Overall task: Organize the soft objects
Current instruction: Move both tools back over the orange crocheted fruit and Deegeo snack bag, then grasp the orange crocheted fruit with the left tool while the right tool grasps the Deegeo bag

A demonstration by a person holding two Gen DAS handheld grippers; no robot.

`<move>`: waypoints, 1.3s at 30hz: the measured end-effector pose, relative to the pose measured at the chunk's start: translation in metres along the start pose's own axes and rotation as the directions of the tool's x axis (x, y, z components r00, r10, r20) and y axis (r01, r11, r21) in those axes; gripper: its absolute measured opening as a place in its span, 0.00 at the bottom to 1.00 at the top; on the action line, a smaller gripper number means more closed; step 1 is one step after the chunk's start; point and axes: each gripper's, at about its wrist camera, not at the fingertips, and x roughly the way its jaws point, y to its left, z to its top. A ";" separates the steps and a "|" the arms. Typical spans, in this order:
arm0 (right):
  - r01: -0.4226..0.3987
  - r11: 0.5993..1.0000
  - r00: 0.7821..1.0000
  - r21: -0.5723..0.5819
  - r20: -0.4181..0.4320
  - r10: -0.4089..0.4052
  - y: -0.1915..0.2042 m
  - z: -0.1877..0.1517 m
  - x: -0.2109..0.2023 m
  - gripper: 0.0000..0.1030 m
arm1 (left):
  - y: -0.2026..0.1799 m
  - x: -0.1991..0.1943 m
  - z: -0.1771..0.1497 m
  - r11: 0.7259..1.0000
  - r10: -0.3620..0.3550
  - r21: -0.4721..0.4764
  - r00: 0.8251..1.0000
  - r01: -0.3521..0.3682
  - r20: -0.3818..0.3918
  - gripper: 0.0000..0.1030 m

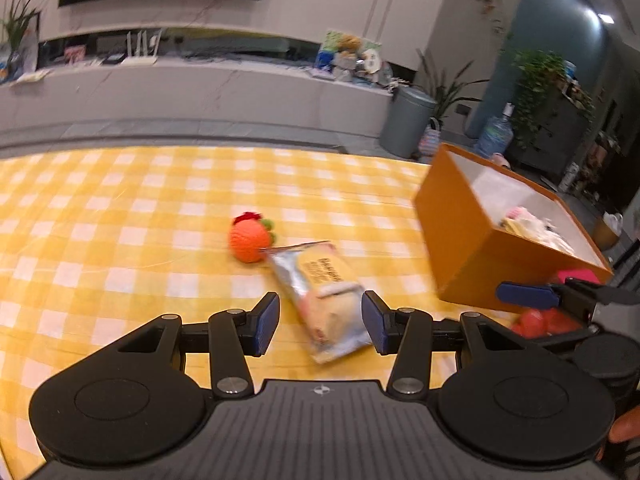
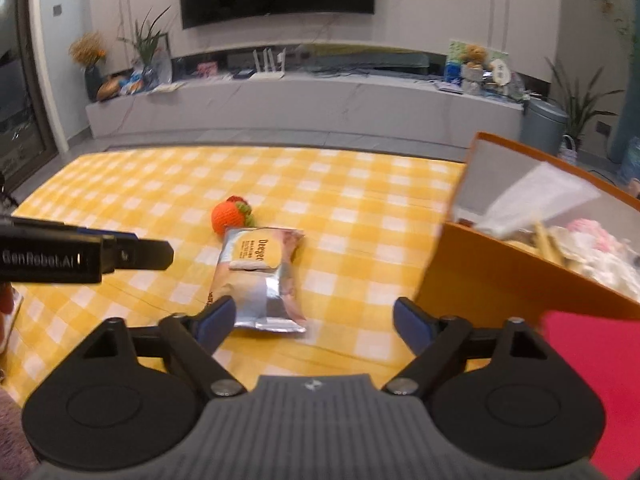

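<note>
Item one: your left gripper stood partly open, its blue pads clear of everything, nothing gripped. The snack packet lay flat on the yellow checked cloth just ahead of that gripper, with its near end showing in the gap between the two pads (in your left wrist view the right pad seemed close beside the packet's edge; whether it touched, I could not tell).

Item two: your right gripper stood wide, empty. Its left pad sat just beside the packet's near corner, and its right pad was well apart from the packet, close to the wall of the orange box.

Item three: the orange crocheted ball, with red and green trim, rested on the cloth beyond the packet, touching or just beside its far end, straight ahead of both your grippers.

Item four: the orange box stood ahead and to the right of both tools, open at the top, with pale soft things inside (pink and white, too blurred to name).

Item five: a red object showed low beside the box, behind your right gripper's finger in the left wrist view; its kind was unclear.

Item six: your left gripper's arm crossed the left edge of the right wrist view.
</note>
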 end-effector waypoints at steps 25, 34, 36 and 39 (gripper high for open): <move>-0.079 0.996 0.990 -0.034 -0.123 0.075 0.038 0.025 0.119 0.46 | 0.046 0.086 0.037 0.999 0.048 0.013 0.999 -0.048 -0.005 0.53; 0.014 1.000 0.995 -0.009 -0.094 -0.014 0.012 0.034 0.121 0.45 | 0.046 0.109 0.033 0.992 0.101 0.072 0.995 -0.100 -0.008 0.60; 0.023 1.000 0.994 -0.011 -0.108 -0.024 0.011 0.031 0.126 0.45 | 0.047 0.112 0.032 0.990 0.115 0.086 0.993 -0.115 -0.002 0.60; 0.022 1.000 0.995 -0.006 -0.102 -0.023 0.012 0.029 0.127 0.45 | 0.045 0.113 0.034 0.989 0.110 0.102 0.994 -0.111 0.016 0.59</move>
